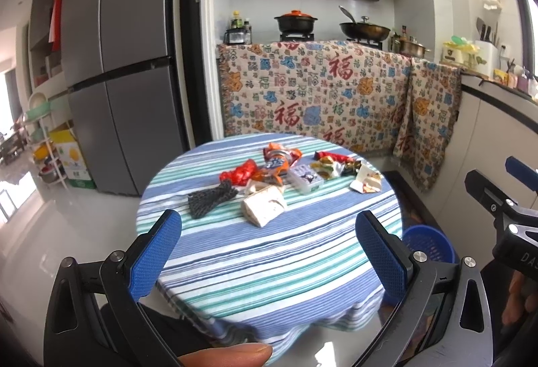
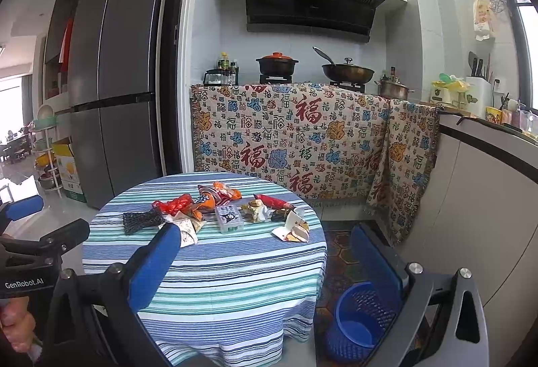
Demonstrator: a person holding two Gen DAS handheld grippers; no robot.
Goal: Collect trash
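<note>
Several pieces of trash lie on the far half of a round table with a blue-striped cloth: a black mesh piece, a white crumpled wrapper, a red wrapper, an orange bag, a clear box and white paper. A blue mesh bin stands on the floor right of the table. My left gripper is open and empty above the near table edge. My right gripper is open and empty, right of the table.
A grey fridge stands at the left. A counter draped in a patterned cloth with pots on a stove lies behind the table. White cabinets run along the right. A patterned mat covers the floor by the bin.
</note>
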